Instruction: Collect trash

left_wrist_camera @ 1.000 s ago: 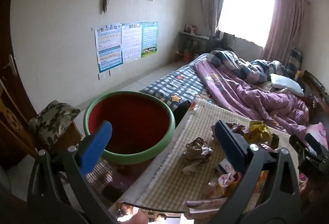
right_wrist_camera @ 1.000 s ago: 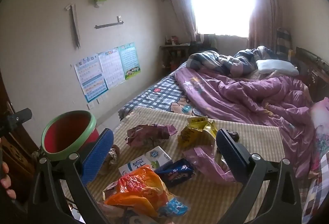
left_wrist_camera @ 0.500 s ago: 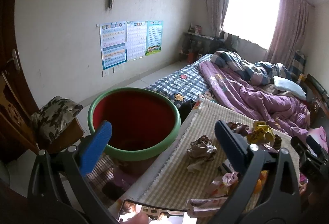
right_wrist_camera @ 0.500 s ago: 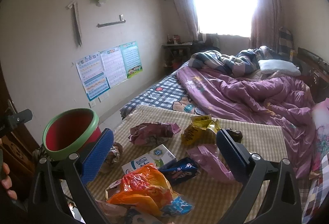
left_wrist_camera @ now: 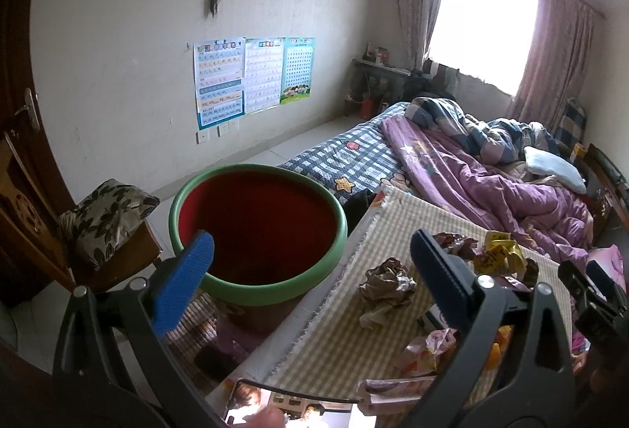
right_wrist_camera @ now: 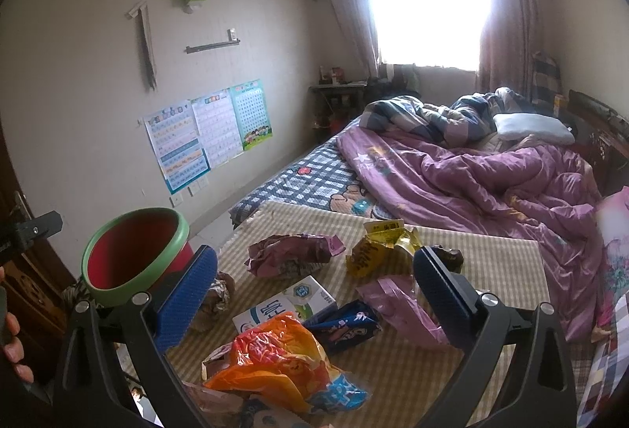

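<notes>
A red bin with a green rim stands by the left edge of a table covered with a checked mat. My left gripper hovers open between the bin and a crumpled brown wrapper. My right gripper is open above the trash pile: a white carton, an orange bag, a blue packet, a pink plastic bag, a purple wrapper and a yellow wrapper. In this view the bin sits at the left.
A bed with a purple quilt lies behind the table. A cushioned chair and a wooden door are left of the bin. A framed photo lies at the table's near edge. A hand shows at the left.
Both views have shifted slightly, with the bin and the trash a little nearer the middle. Both grippers stay open and hold nothing.
</notes>
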Demonstrator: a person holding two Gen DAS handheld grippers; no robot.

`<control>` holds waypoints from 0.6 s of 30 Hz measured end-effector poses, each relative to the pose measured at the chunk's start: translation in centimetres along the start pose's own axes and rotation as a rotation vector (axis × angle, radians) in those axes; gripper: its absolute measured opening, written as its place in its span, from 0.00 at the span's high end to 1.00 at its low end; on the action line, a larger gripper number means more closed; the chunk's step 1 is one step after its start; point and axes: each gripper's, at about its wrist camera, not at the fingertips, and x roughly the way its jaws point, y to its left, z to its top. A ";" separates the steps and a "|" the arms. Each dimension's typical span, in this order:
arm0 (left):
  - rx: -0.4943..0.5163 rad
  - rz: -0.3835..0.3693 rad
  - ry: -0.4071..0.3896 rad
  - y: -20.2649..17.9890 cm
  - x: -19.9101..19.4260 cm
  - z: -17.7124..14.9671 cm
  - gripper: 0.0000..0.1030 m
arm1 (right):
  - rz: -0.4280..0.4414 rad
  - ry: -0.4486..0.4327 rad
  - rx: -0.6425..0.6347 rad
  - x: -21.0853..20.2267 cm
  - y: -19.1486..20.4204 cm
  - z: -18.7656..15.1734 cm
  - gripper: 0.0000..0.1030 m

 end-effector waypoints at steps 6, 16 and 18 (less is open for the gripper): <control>-0.011 0.007 0.016 0.2 0.3 -0.3 0.05 | 0.000 -0.002 0.000 0.0 0.0 -0.1 0.07; 0.012 0.007 0.043 -1.2 0.9 -0.3 0.05 | -0.002 0.004 -0.001 0.2 0.0 -0.2 0.07; 0.004 -0.006 0.053 -1.5 1.1 -0.2 0.05 | -0.005 0.006 0.001 0.2 -0.1 -0.2 0.07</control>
